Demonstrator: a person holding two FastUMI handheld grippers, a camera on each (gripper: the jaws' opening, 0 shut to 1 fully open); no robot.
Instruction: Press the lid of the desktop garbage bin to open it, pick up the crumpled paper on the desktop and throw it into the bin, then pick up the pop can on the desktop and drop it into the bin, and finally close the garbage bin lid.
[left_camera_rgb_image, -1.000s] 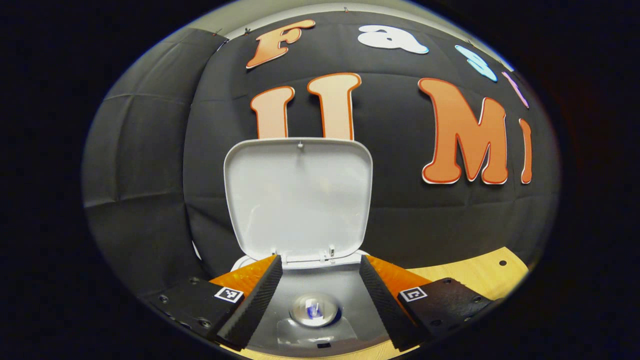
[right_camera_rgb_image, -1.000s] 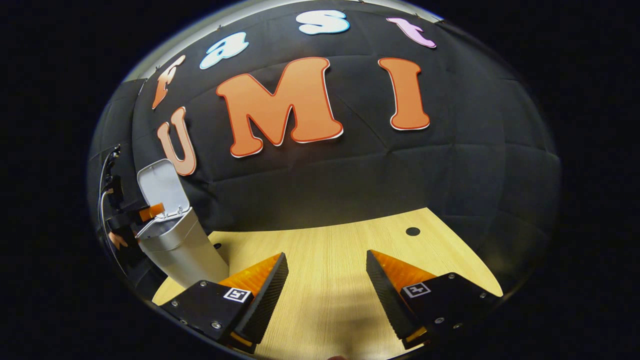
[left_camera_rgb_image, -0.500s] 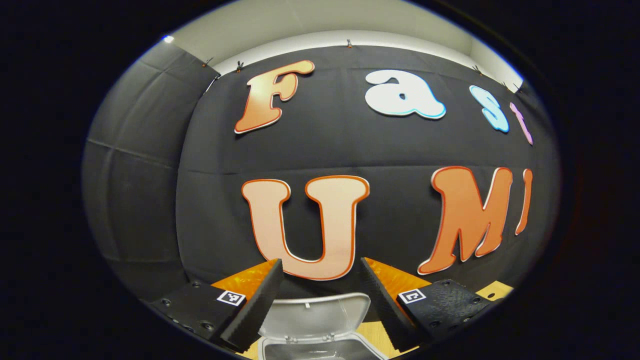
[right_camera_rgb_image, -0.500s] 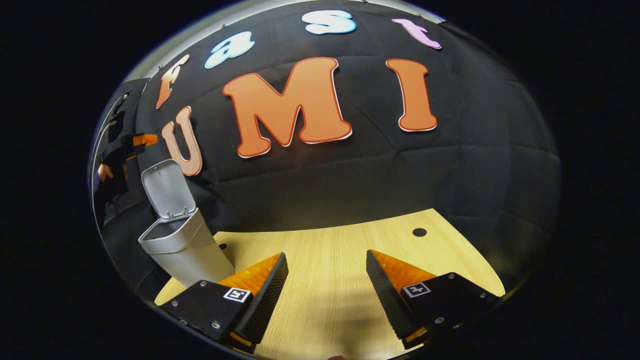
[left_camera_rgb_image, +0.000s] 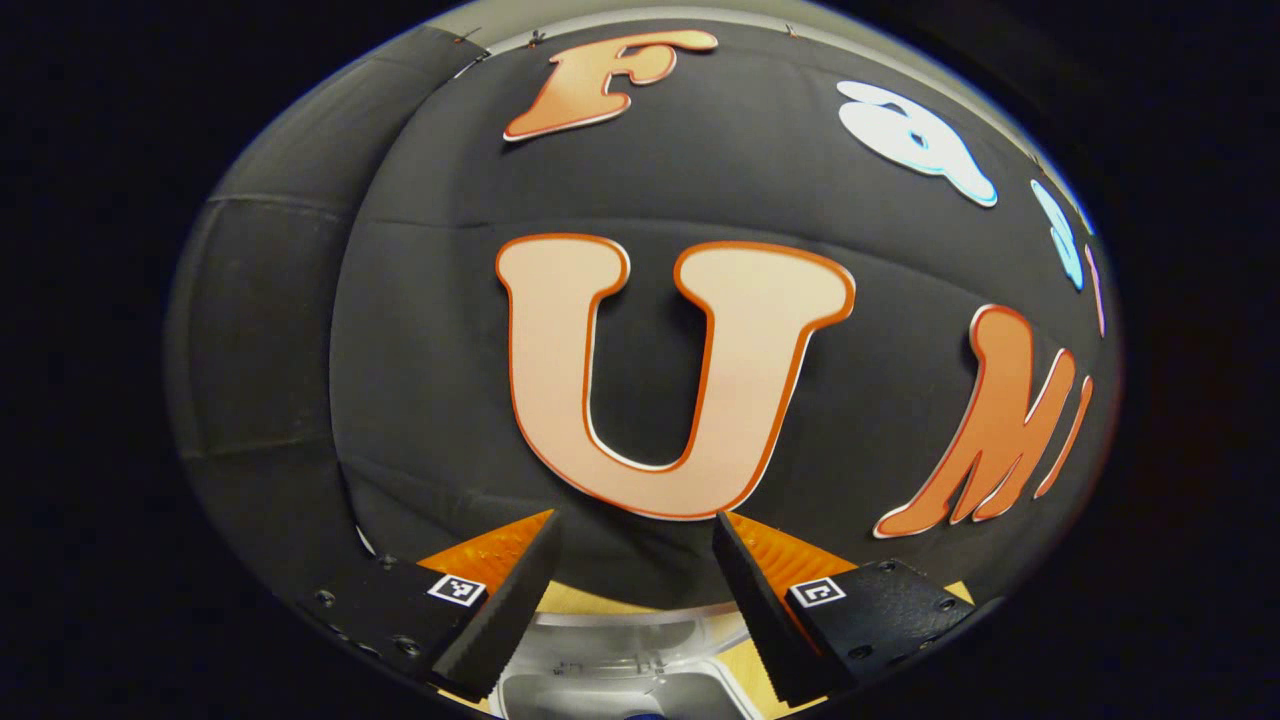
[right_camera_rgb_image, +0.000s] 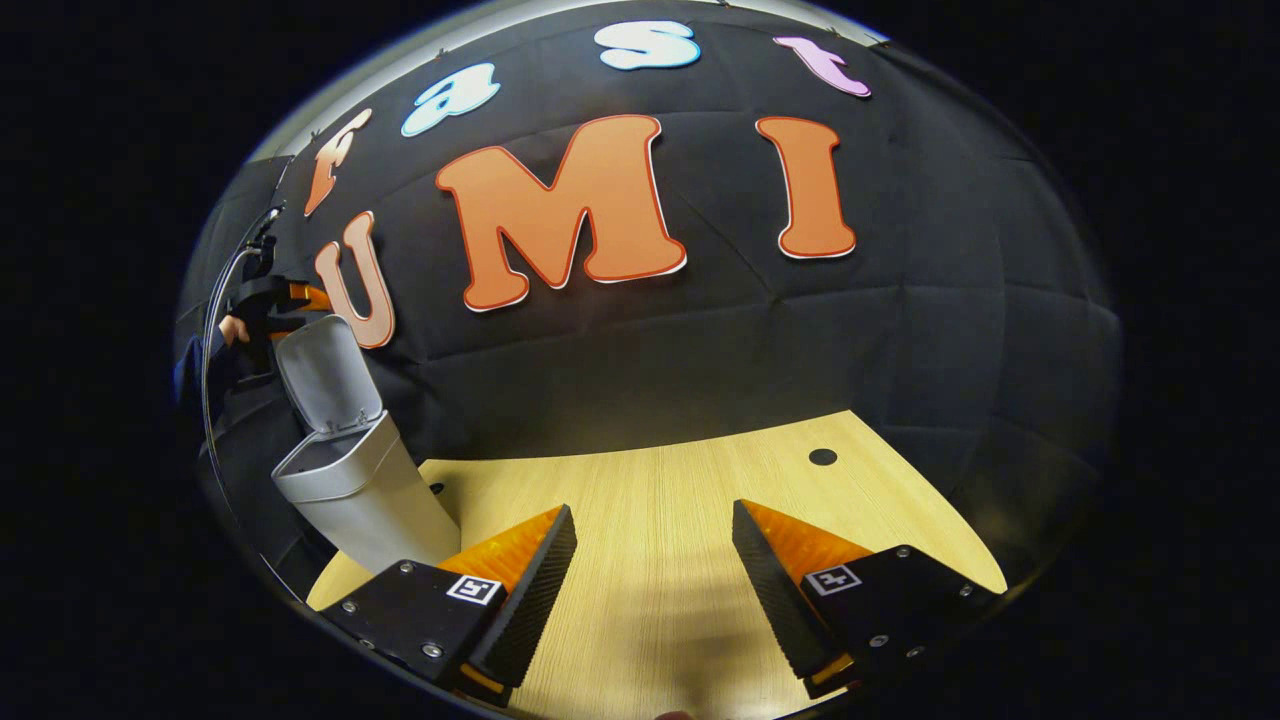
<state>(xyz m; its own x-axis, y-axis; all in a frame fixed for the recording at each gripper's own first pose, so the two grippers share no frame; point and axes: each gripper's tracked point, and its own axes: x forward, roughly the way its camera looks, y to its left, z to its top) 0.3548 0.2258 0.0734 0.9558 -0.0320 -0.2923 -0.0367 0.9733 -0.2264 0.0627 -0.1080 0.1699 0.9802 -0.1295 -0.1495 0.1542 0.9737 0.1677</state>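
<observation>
The bin (right_camera_rgb_image: 355, 490) stands at nine o'clock in the right gripper view, its lid (right_camera_rgb_image: 325, 372) upright. Your left gripper (right_camera_rgb_image: 285, 300) hovers at the lid's top edge, fingers spread and empty; push forward and down evenly until it latches. The right gripper (right_camera_rgb_image: 650, 590) idles released over the desk (right_camera_rgb_image: 700, 480). The bin's contents are hidden, its rim cut off.

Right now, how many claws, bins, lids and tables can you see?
Claws: 2, the left claw and the right claw, both open with nothing between the fingers
Bins: 1, the grey bin
Lids: 1, the lid, standing open
Tables: 1, the wooden table
Total: 5
</observation>
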